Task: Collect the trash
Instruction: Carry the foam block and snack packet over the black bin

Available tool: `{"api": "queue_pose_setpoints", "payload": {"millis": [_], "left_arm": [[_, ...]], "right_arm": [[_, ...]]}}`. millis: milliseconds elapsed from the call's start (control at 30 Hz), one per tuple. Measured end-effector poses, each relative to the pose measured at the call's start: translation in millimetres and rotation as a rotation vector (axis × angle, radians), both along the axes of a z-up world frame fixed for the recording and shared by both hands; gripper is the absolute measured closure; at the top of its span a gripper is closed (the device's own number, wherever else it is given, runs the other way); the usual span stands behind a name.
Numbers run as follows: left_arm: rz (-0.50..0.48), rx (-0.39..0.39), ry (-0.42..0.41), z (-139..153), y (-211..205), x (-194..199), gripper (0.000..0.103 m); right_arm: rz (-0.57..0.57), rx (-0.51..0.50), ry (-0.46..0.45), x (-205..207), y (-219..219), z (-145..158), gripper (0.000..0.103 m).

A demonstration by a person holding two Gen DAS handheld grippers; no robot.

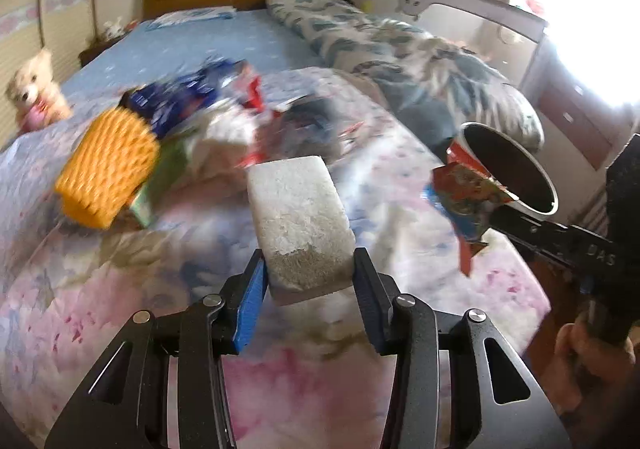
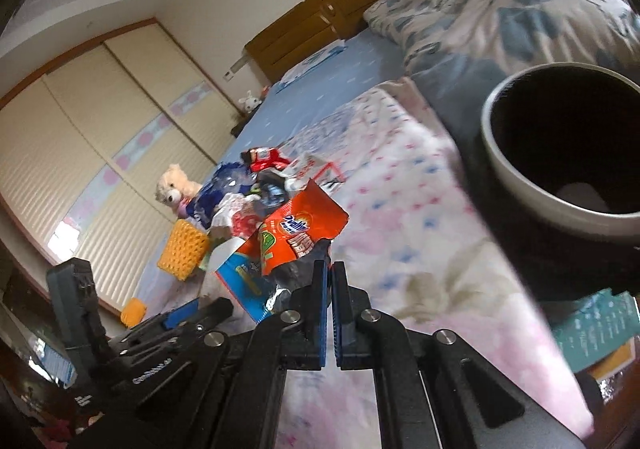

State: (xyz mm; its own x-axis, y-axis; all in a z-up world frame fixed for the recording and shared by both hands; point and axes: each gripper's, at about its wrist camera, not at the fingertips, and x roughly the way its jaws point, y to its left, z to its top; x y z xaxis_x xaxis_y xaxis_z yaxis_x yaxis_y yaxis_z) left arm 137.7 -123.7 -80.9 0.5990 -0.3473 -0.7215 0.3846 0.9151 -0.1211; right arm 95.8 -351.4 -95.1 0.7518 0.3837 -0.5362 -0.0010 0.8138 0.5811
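Note:
My left gripper (image 1: 308, 269) is shut on a white foam block (image 1: 298, 217) and holds it above the bed. My right gripper (image 2: 330, 269) is shut on a red and blue detergent pouch (image 2: 296, 233), which also shows in the left wrist view (image 1: 464, 197) next to the trash bin. The bin (image 2: 560, 153) is round, dark inside with a grey rim, and stands at the bed's right edge; it also shows in the left wrist view (image 1: 508, 169). A pile of wrappers and bags (image 1: 224, 101) lies further up the bed.
An orange sponge (image 1: 106, 167) lies left of the pile. A teddy bear (image 1: 34, 93) sits at the bed's left edge. A rolled quilt (image 1: 400, 57) lies along the right side. A green box (image 2: 596, 325) lies under the bin. The floral blanket (image 1: 120, 289) covers the near bed.

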Motion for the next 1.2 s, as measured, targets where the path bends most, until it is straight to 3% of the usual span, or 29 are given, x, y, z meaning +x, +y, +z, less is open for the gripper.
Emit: {"api": "queue_pose_setpoints", "payload": {"millis": [667, 1200], "left_arm": [[-0.227, -0.009, -0.045, 27.9, -97.6, -19.7, 0.062], [-0.337, -0.006, -0.057, 38.3, -160.5, -13.4, 0.062]], "right_arm": [[-0.193, -0.049, -0.056, -55.5, -84.2, 25.1, 0.102], [-0.313, -0.075, -0.039, -62.9, -141.5, 25.8, 0.101]]}}
